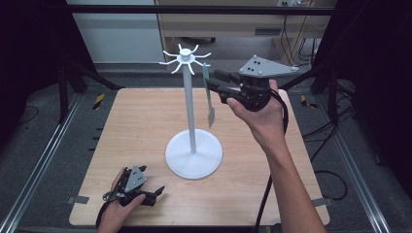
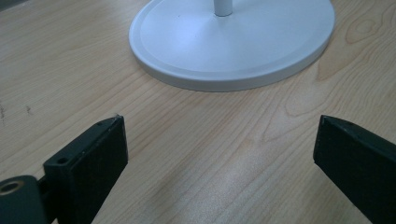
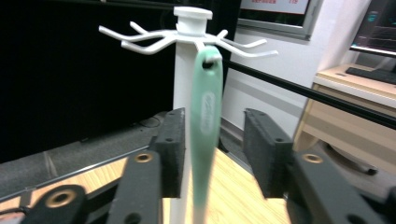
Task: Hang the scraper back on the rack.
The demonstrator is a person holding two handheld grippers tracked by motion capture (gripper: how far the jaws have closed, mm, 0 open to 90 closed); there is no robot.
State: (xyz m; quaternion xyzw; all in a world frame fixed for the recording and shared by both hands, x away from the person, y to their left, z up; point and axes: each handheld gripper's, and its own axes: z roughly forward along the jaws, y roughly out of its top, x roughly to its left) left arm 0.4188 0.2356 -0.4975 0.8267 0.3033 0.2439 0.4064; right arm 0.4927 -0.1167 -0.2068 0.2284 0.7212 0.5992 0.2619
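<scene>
Hanging from a far-right hook of the white stand (image 1: 191, 109), green spatula (image 3: 204, 126) between the parted right gripper (image 3: 212, 149) jaws, seemingly untouched; left gripper (image 2: 219, 154) wide open, empty, near left.

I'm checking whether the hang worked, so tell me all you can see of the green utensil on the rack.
The green utensil is slim, pale green and looks like plastic, with a light printed mark on its handle. A hole at its top end sits over one hook of the white rack, so it hangs straight down beside the pole, its wider end lowest. The right tool has its jaws on either side with gaps showing; neither pad presses it.
</scene>
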